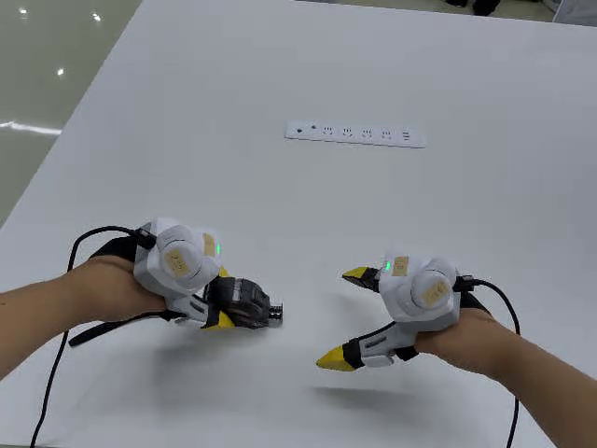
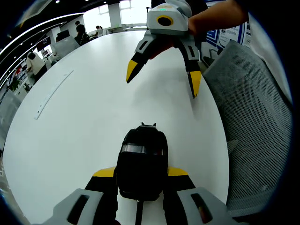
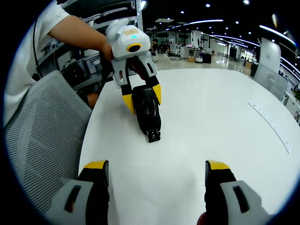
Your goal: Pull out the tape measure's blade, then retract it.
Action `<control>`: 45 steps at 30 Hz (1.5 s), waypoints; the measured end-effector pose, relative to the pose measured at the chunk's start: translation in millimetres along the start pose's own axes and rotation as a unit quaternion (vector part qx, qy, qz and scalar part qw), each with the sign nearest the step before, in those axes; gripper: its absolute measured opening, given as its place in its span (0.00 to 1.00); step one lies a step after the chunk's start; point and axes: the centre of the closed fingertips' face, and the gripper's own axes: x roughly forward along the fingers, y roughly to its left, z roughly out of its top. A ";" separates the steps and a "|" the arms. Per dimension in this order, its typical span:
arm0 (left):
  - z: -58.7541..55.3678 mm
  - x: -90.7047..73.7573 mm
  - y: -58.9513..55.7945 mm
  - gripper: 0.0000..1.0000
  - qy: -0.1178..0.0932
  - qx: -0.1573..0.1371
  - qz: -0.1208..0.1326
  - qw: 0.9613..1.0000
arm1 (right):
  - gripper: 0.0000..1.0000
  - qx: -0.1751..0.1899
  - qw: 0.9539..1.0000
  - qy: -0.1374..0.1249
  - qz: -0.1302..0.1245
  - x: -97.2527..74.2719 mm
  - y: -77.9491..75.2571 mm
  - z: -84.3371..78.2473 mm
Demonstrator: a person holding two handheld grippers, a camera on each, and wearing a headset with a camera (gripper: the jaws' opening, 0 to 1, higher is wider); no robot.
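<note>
Opposite the tape measure [image 1: 244, 303], clamped in the left gripper [image 2: 140, 172], the right gripper [image 1: 343, 317] stands open; pinch the small, likely slippery blade hook [image 3: 153, 137].

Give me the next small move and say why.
Probably bring the open right tool across to the blade tip at the front of the tape measure and close on it. The left tool clamps the tape measure, the blade looks retracted, and the right tool stands apart, empty.

White table [image 1: 448, 215], two things on its surface.
A white power strip [image 1: 354, 133] lies flat at upper centre of the head view; a black tape measure [image 1: 244, 303] rests at lower left.
</note>
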 end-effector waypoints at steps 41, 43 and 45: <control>-6.7 1.1 -0.9 0.31 0.030 0.034 -0.005 0.999 | 0.42 -0.029 1.000 -0.009 0.004 42.6 1.5 16.2; -6.7 1.1 -0.8 0.31 0.030 0.033 -0.005 0.999 | 0.41 -0.029 1.000 -0.009 0.005 43.0 1.7 16.1; -6.8 1.1 -0.8 0.31 0.030 0.033 -0.005 0.999 | 0.40 -0.029 1.000 -0.009 0.005 43.4 1.8 16.0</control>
